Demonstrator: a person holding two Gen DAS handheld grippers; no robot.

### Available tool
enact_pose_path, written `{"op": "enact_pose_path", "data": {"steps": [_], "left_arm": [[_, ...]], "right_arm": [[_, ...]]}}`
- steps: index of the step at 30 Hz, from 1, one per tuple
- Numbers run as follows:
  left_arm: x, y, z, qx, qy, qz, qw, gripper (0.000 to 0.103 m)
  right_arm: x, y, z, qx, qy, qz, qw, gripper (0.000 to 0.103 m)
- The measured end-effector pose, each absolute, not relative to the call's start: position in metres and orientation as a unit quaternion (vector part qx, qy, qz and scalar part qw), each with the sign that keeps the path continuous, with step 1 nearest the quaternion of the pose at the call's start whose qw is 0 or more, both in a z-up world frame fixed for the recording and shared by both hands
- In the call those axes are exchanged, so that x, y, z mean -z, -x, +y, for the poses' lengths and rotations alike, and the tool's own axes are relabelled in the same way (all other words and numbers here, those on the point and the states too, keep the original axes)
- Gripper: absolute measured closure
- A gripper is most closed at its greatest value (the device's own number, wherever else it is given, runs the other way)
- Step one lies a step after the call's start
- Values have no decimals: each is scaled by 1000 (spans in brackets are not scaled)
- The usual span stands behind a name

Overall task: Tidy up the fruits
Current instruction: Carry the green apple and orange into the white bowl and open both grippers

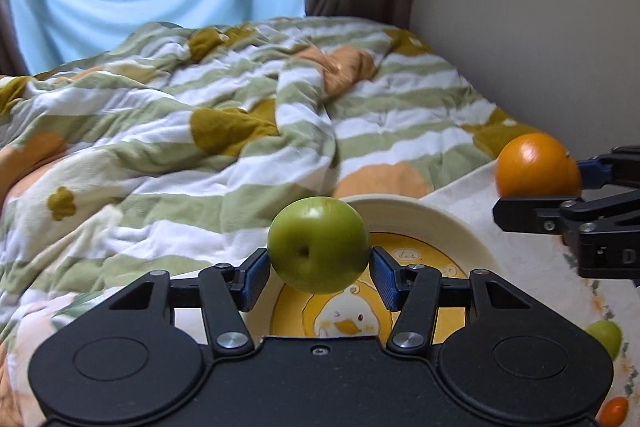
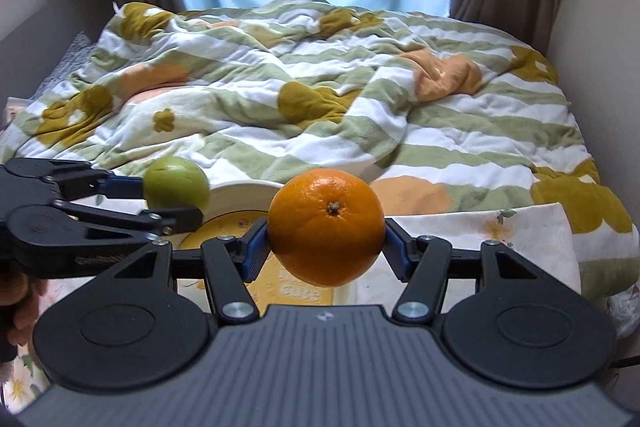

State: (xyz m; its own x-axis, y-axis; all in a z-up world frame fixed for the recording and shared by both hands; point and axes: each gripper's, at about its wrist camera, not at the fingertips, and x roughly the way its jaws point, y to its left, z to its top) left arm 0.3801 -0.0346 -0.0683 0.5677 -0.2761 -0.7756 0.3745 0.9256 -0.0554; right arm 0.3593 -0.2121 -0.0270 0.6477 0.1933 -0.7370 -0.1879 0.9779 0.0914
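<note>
My left gripper (image 1: pixel 318 277) is shut on a green apple (image 1: pixel 318 245), held in the air above a cream plate (image 1: pixel 452 227) with a yellow duck picture. My right gripper (image 2: pixel 326 251) is shut on an orange (image 2: pixel 326 227), its stem end facing the camera. In the left wrist view the orange (image 1: pixel 536 165) and right gripper (image 1: pixel 568 195) hang at the right edge. In the right wrist view the green apple (image 2: pixel 176 183) and left gripper (image 2: pixel 160 201) sit at the left, over the plate (image 2: pixel 240 193).
The plate rests on a floral cloth (image 2: pixel 480 239) over a small table beside a bed with a striped green and white quilt (image 1: pixel 180 131). Another green fruit (image 1: pixel 606 337) and an orange fruit (image 1: pixel 614 411) lie on the cloth at the right. A wall (image 1: pixel 540 7) is at the right.
</note>
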Motion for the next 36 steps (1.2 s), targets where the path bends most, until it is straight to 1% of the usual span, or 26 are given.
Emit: {"op": "enact_pose_path", "data": {"steps": [4, 11, 13, 14, 15, 19, 26, 36], "left_arm": [[83, -389, -43, 199, -68, 432, 877, 45], [81, -390, -45, 203, -77, 428, 877, 44], [76, -388, -43, 203, -78, 419, 882, 22], [73, -386, -41, 200, -80, 412, 885, 5], [69, -384, -41, 197, -80, 403, 890, 0], [58, -376, -31, 188, -78, 399, 894, 0], [37, -346, 3, 165, -42, 394, 903, 0], [26, -309, 34, 120, -15, 392, 912, 0]], "right_arm": [[36, -364, -217, -91, -9, 416, 905, 29], [44, -365, -222, -79, -16, 423, 903, 29], [43, -365, -221, -79, -16, 422, 903, 29], [42, -365, -221, -80, -15, 421, 903, 29], [41, -365, -220, -81, -15, 420, 904, 29], [39, -364, -215, -89, -9, 419, 904, 29], [41, -362, -201, -121, 17, 421, 899, 29], [76, -370, -172, -171, 76, 424, 886, 29]]}}
